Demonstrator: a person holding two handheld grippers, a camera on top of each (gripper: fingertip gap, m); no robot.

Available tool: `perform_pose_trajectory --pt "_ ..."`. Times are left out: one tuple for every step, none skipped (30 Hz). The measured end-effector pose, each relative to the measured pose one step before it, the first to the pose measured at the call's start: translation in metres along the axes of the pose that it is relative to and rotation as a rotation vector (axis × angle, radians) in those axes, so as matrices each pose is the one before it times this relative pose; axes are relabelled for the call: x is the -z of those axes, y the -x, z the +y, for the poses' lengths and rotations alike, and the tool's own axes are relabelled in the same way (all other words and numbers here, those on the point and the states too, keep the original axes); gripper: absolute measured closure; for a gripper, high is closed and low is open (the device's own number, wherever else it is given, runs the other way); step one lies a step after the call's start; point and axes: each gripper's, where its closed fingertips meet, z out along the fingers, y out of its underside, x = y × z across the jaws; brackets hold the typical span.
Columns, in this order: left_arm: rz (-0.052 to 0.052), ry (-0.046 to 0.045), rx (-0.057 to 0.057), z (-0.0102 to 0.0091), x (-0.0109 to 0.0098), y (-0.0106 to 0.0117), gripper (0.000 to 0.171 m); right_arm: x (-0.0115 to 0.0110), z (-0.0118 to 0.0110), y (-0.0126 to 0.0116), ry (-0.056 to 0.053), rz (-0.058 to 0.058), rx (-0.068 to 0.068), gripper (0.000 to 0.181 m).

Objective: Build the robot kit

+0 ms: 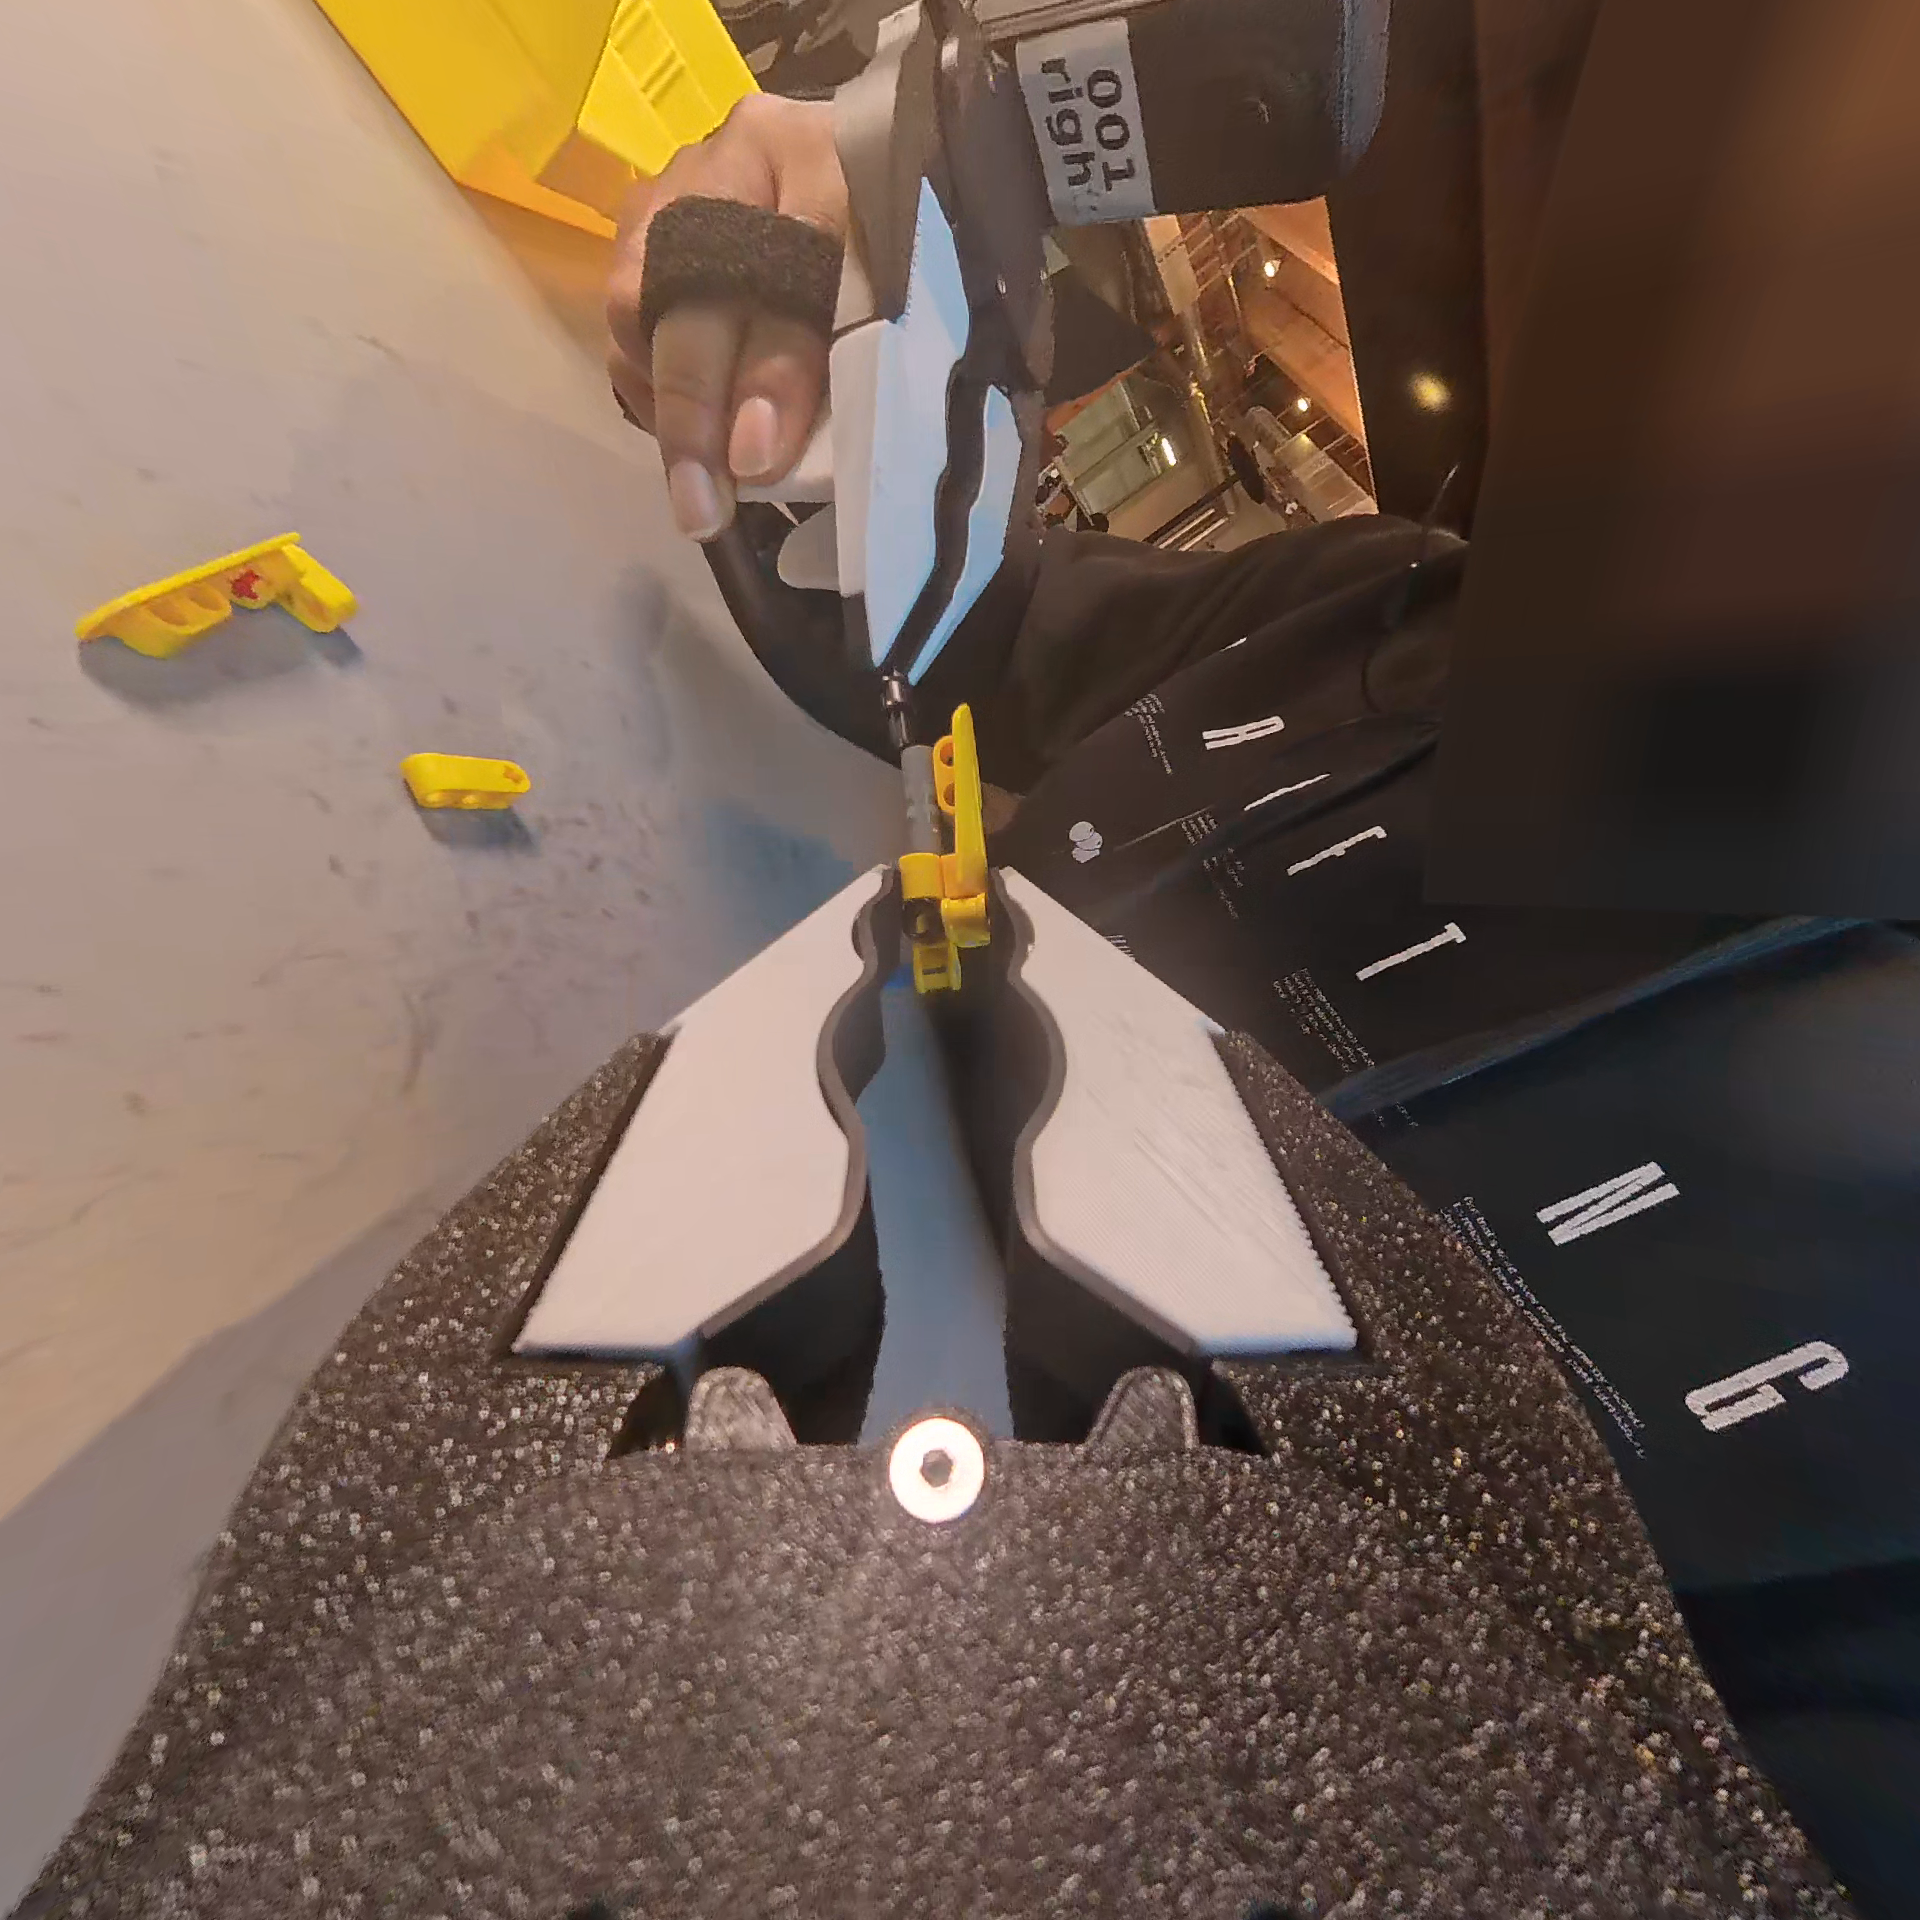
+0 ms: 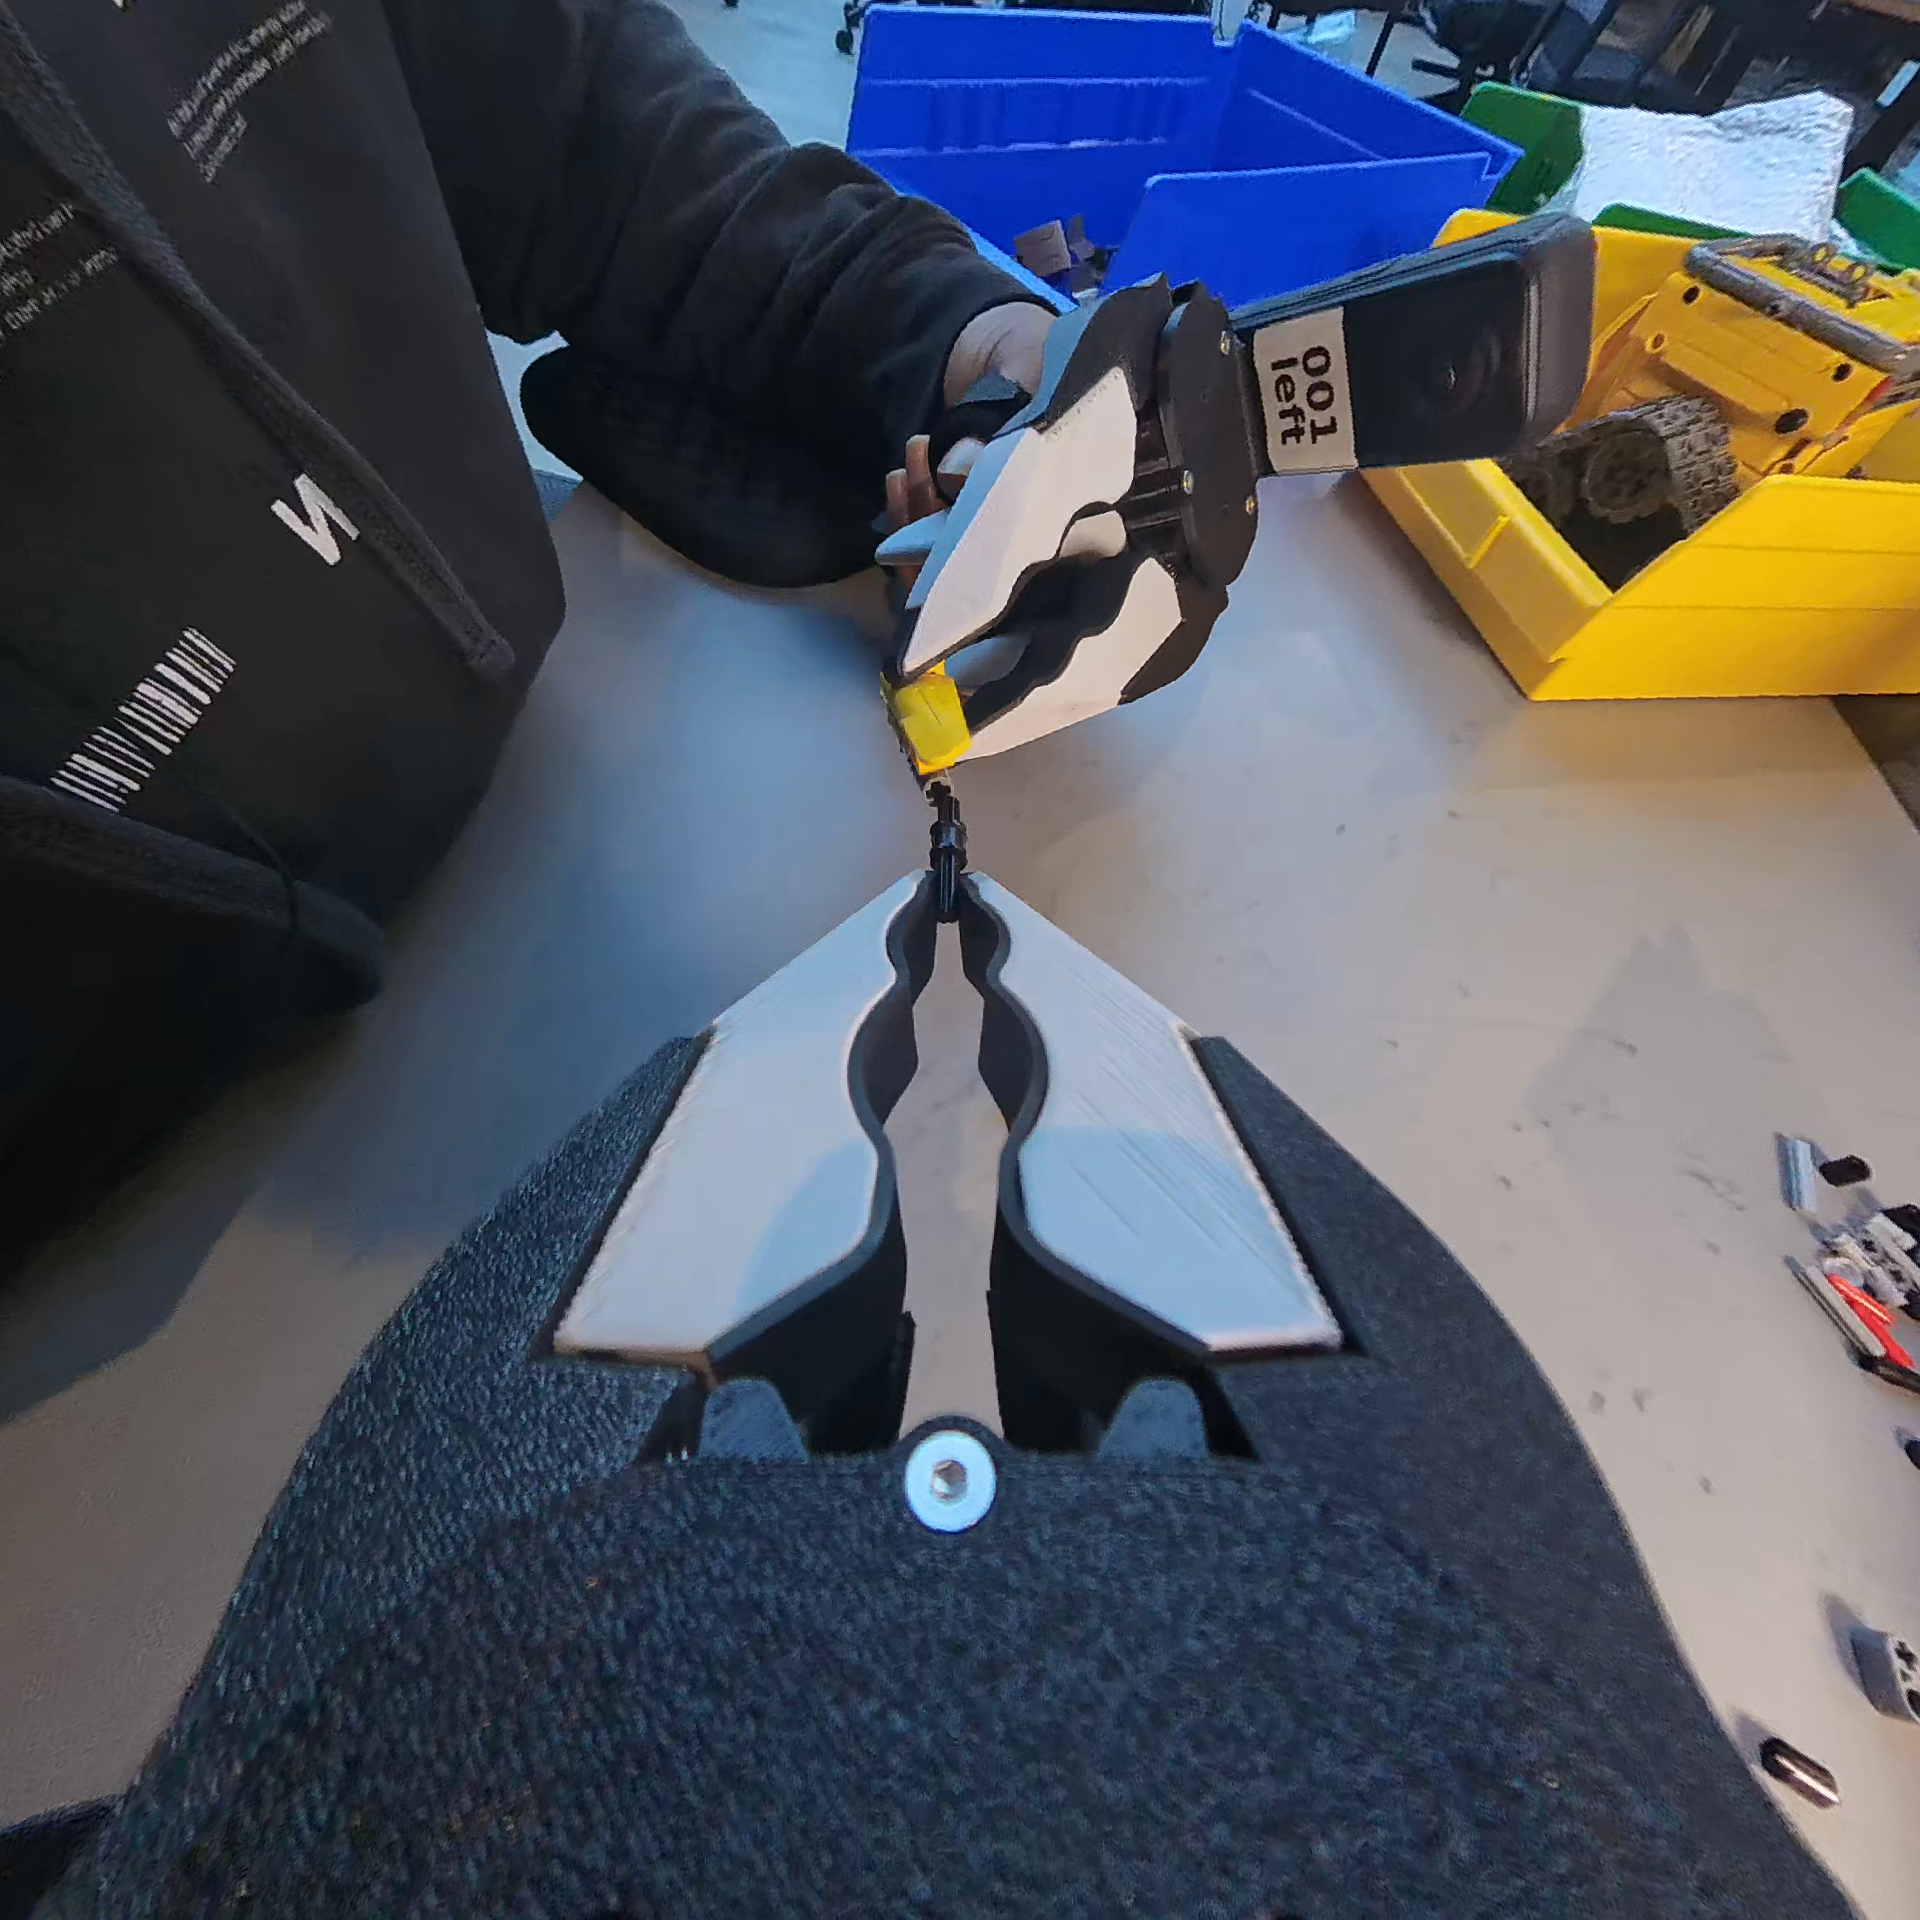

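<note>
Grey counter below — my left claw clamps a yellow piece; right claw pinches a black pin, axes aligned, tips near.

A: The small yellow plastic brick assembly sits between the pale grey, black-edged fingers of the left gripper.

B: The right gripper shows the same grey and black, and it clasps a thin black plastic pin.

A: On the far left of the beige, scuffed tabletop lies a long yellow plastic piece with a red spot, and nearer, a short yellow beam.

B: Far right stands a bright yellow plastic bin, beside a blue plastic bin. The person's black fabric top bears white print.
</note>
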Motion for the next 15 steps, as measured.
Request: perform_pose_trajectory --pt "-0.0018 0.00255 0.0030 0.00043 -0.00035 0.00082 0.156 0.00013 0.00082 0.00091 0.0045 -0.0050 0.0018 0.178" --pt "0.0003 0.00033 0.0026 0.00006 -0.00011 0.00049 0.156 0.00031 -0.00048 0.00128 -0.0023 -0.0073 0.0009 0.178" --pt "0.0035 -0.00013 0.0033 0.00008 -0.00003 -0.00006 0.156 0.00040 -0.00082 0.00099 -0.0028 -0.0054 0.0007 0.178" --pt "0.0023 0.00248 0.0017 0.00057 -0.00024 -0.00013 0.156 0.00003 -0.00035 0.00023 0.0013 -0.0006 0.0028 0.178" --pt "0.0011 0.00425 0.0015 0.00096 -0.00041 0.00007 0.156 -0.00024 0.00025 0.00096 0.0064 -0.0047 0.0035 0.177" --pt "0.0047 0.00241 0.0033 0.00081 -0.00045 -0.00039 0.156 -0.00031 0.00045 0.00080 0.0069 -0.0029 0.0056 0.178" --pt "0.0069 0.00176 0.0054 0.00066 -0.00060 -0.00056 0.156 -0.00038 0.00061 0.00009 0.0070 0.0001 0.0028 0.178" --pt "0.0068 0.00131 0.0073 0.00065 -0.00043 -0.00023 0.156 -0.00020 0.00026 0.00079 0.0049 -0.0048 0.0016 0.178" --pt "0.0071 0.00046 0.0080 0.00049 -0.00039 -0.00017 0.156 -0.00002 -0.00024 0.00141 0.0026 -0.0088 0.0005 0.178" --pt "0.0062 0.00159 0.0076 0.00066 -0.00060 -0.00015 0.156 0.00000 0.00028 0.00104 0.0055 -0.0056 0.0021 0.178" --pt "0.0069 0.00301 0.0083 0.00099 -0.00079 -0.00026 0.156 -0.00002 0.00030 0.00124 0.0057 -0.0078 0.0016 0.178" --pt "0.0082 0.00317 0.0097 0.00093 -0.00077 -0.00025 0.157 -0.00005 0.00003 0.00187 0.0041 -0.0125 -0.0014 0.178" --pt "0.0079 0.00038 0.0106 0.00049 -0.00065 -0.00013 0.157 -0.00002 0.00016 0.00145 0.0038 -0.0108 -0.0008 0.178" --pt "0.0100 -0.00224 0.0113 0.00021 -0.00042 -0.00030 0.157 0.00010 0.00031 0.00104 0.0054 -0.0099 -0.0010 0.178" --pt "0.0140 -0.00339 0.0118 -0.00016 -0.00047 -0.00100 0.157 0.00024 -0.00047 0.00093 -0.0009 -0.0098 -0.0007 0.178"
